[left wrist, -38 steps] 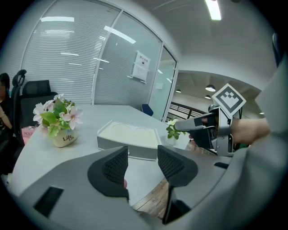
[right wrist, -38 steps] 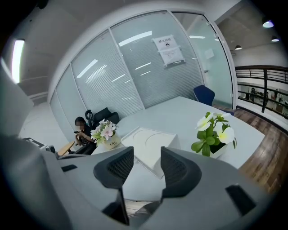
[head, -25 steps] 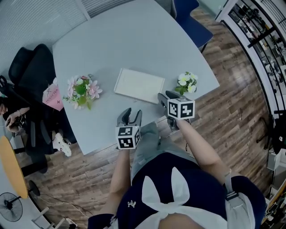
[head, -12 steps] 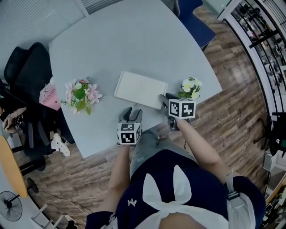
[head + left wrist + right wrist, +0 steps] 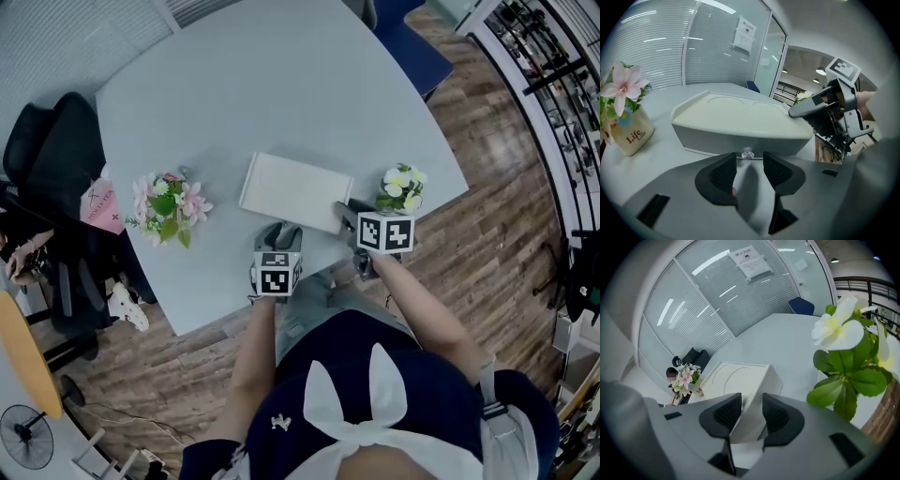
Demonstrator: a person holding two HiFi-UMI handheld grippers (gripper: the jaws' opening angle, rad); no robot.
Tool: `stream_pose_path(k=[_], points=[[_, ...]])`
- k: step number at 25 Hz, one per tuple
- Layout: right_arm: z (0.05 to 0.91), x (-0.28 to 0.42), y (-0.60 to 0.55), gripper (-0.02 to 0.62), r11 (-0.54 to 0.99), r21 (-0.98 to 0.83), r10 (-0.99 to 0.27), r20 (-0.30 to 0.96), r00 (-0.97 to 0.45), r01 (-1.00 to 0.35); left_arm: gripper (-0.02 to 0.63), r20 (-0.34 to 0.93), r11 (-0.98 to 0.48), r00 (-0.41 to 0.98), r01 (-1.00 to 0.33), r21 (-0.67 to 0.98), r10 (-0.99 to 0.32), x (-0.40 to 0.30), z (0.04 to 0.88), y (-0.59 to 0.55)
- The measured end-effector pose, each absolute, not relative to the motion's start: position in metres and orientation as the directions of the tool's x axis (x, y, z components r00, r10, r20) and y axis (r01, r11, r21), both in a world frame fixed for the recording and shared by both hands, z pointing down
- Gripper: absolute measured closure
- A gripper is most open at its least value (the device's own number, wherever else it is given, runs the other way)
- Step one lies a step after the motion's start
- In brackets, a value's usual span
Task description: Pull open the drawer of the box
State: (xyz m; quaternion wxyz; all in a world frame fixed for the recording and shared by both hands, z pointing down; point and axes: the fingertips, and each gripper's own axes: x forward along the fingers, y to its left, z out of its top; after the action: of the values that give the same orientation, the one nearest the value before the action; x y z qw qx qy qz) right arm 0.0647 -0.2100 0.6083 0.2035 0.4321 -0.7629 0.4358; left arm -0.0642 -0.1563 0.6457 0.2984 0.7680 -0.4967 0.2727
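A flat white box [image 5: 294,190] lies on the grey table [image 5: 281,84]. Its grey drawer front [image 5: 736,143] faces me and has a small clear knob [image 5: 748,153]. My left gripper [image 5: 282,230] is right in front of that knob. Its jaws have just been closing a little and stand open [image 5: 750,161], with the knob at their tips and untouched. My right gripper [image 5: 346,209] is at the box's near right corner. Its jaws have just been closing, and that corner of the box [image 5: 750,380] fills the gap between the pads [image 5: 749,405].
A pot of pink flowers [image 5: 169,202] stands left of the box and a pot of white flowers [image 5: 400,187] to its right, close to my right gripper. The table's front edge [image 5: 225,309] runs under both hands. A black chair [image 5: 52,150] is at the left.
My left gripper has moved forward and down, up to the box's front. My right gripper has slid from beside the box onto its right corner.
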Motion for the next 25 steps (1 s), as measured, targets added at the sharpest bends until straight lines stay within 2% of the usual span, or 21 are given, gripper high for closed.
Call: stream_pose_path(k=[14,19,25], points=[[0.6093,0.0645,-0.208,0.453,0.241,-0.489,-0.504,0.675,-0.539,-0.838,0.446,0.725,-0.345,0.361,-0.921,0.179,-0.586,-0.0569,0.6502,-0.1603],[0.6125,0.0644,-0.2073,0.451,0.244,-0.486,-0.504,0.675,-0.538,-0.839,0.518,0.748,-0.341,0.313,-0.932,0.123,-0.585,-0.0646,0.651,-0.1619],[0.6082,0.065,-0.2102,0.449,0.244,-0.489,-0.512,0.668,-0.539,-0.838,0.522,0.749,-0.336,0.311,-0.933,0.125,-0.585,-0.0645,0.6518,-0.1624]])
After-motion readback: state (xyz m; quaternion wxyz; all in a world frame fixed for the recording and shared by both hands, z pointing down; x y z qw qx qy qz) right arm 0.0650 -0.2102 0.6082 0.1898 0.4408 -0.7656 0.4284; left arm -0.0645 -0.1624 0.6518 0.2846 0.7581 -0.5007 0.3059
